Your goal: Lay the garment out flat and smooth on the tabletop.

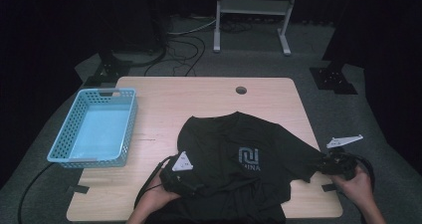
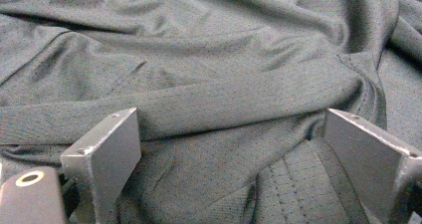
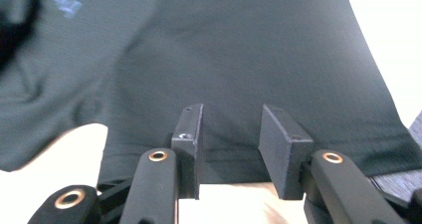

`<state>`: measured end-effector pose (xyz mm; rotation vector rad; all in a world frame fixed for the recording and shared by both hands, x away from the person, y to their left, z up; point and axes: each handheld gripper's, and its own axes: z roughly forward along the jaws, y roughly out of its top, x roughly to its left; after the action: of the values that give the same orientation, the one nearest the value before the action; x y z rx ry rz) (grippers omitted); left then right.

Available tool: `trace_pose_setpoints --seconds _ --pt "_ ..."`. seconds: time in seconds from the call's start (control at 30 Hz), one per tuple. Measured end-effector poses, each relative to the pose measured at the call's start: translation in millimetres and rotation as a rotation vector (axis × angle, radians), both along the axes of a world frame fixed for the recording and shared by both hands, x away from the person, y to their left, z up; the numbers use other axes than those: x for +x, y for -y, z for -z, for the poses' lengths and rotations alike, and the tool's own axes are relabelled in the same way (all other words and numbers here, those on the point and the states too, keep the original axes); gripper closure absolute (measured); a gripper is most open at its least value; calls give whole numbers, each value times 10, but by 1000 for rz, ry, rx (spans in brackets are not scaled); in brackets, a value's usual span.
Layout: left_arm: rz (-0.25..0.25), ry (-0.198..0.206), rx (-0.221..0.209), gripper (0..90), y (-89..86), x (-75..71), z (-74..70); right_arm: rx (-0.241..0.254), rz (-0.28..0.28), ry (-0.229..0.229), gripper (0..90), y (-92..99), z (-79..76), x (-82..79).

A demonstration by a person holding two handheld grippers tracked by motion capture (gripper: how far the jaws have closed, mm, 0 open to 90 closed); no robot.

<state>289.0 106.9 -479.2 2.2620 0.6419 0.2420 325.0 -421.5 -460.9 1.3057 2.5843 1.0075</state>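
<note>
While both hands [image 1: 356,184] lie low, grippers [image 1: 334,165] meet the T-shirt [image 1: 244,159].

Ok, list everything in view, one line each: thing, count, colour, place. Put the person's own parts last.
Shirt: one, black with a pale logo, spread on the table's near half.
Basket: one, light blue, on the table's left side.
Table: one, light wood, with a round hole near its far edge.
Frame: one, grey metal, on the floor behind the table.
Left gripper: one, black, jaws wide apart over the shirt's folds.
Right gripper: one, black, jaws parted at the sleeve hem, pads not pressing.
Hands: two, at the near edge, each holding a gripper.
</note>
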Motion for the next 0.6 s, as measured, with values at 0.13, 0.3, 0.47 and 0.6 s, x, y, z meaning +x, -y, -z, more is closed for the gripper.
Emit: trace_pose_setpoints --seconds 0.13,0.3,0.47,0.6 --pt "0 1 -2 88 -2 -1 2 36 -46 29 616 -114 -81 -72" --pt "2 1 -1 88 -2 2 2 34 -125 44 605 -346 -123 -151" --pt "3 2 -2 88 -2 1 2 0 -145 16 606 -434 -31 -130" --pt "3 1 -2 88 -3 2 2 -20 -135 19 616 -409 27 -129"
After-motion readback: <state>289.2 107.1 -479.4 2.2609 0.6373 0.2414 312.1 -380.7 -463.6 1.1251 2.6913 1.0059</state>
